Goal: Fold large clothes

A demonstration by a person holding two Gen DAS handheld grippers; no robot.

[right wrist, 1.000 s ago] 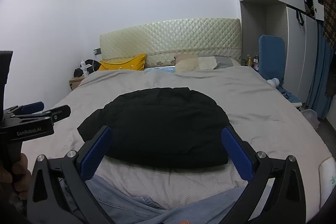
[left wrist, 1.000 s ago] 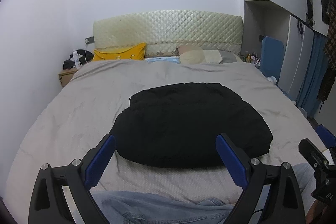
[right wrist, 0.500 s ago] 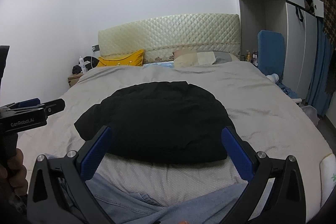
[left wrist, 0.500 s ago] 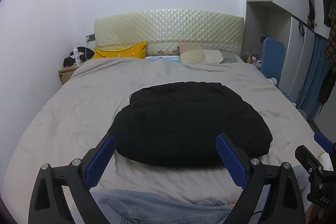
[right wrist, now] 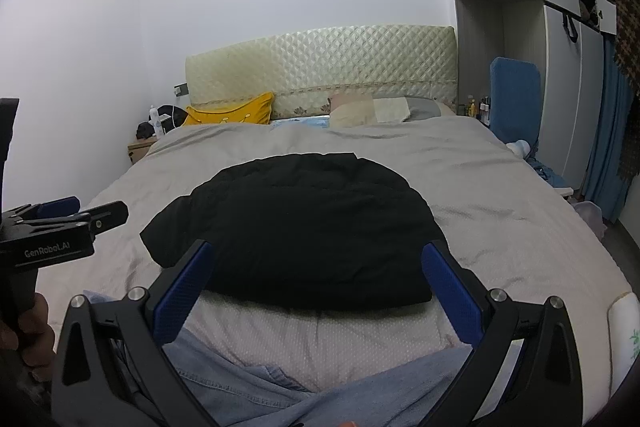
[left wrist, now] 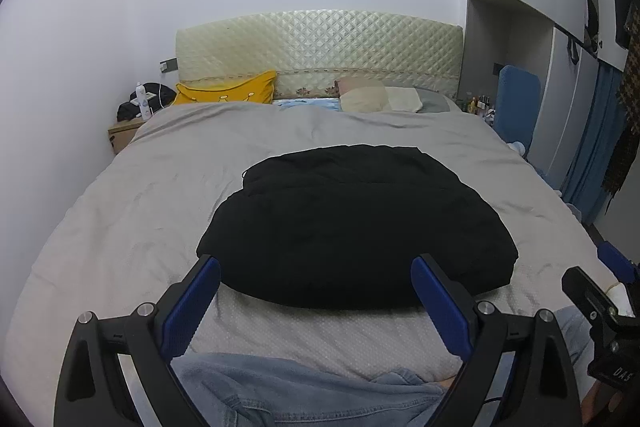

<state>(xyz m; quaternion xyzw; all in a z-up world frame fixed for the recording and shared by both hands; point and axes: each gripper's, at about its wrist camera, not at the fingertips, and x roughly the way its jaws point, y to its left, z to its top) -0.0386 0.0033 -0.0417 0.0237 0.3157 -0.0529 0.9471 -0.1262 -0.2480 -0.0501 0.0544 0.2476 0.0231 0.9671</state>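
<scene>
I see the bed [left wrist: 120,211] carrying the black garment [left wrist: 356,227] bundled mid-mattress, long axis crosswise, dead ahead of both; left gripper [left wrist: 316,281] and right gripper [right wrist: 316,267], jaws apart and empty, roughly equally near.

The garment [left wrist: 352,227] is matt black cloth, softly creased. The bed [left wrist: 140,195] wears smooth grey cloth, with a dotted white weave near the front edge. The headboard [left wrist: 320,51] is glossy quilted cream. Each hand-held gripper, left [left wrist: 316,287] and right [right wrist: 316,275], has matt black plastic arms, textured blue pads [right wrist: 184,287] and shiny metal screws.
</scene>
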